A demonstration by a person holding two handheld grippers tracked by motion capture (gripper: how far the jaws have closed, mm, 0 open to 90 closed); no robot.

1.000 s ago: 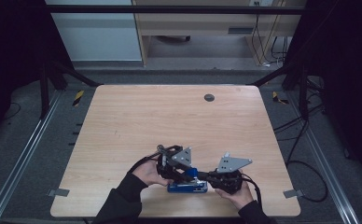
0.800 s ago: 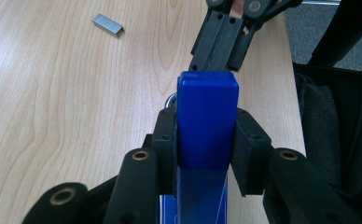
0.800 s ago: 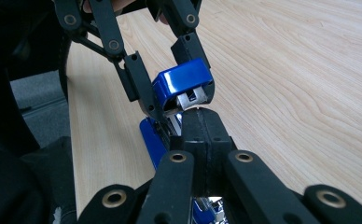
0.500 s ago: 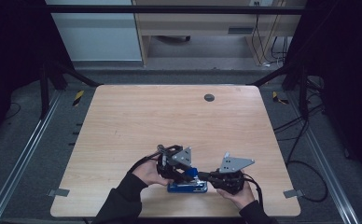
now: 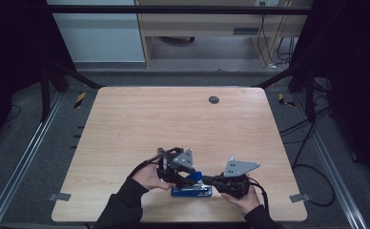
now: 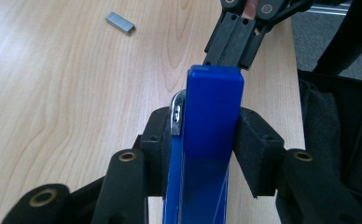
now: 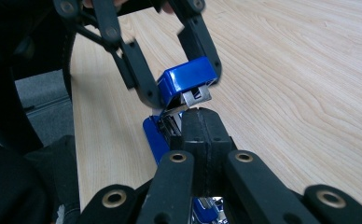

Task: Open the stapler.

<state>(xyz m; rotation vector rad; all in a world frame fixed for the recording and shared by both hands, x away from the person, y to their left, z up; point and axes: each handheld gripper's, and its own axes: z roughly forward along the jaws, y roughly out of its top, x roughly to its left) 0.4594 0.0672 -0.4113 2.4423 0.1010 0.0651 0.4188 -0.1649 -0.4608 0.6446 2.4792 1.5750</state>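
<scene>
A stapler [image 5: 191, 191] lies on the table [image 5: 173, 119] near its front edge, between the left gripper [image 5: 185, 177] on its left and the right gripper [image 5: 211, 181] on its right. A small metal block [image 6: 120, 23] lies on the table apart from them.

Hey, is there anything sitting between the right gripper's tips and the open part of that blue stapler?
Nothing visible does. The right gripper, jaws shut, already has its tips at the metal magazine under the raised top of the blue stapler, which the left gripper holds from both sides.

Left hand-held gripper [image 5: 185, 177] jaws have just opened, seemingly still pressing; right hand-held gripper [image 5: 209, 180] closed.
</scene>
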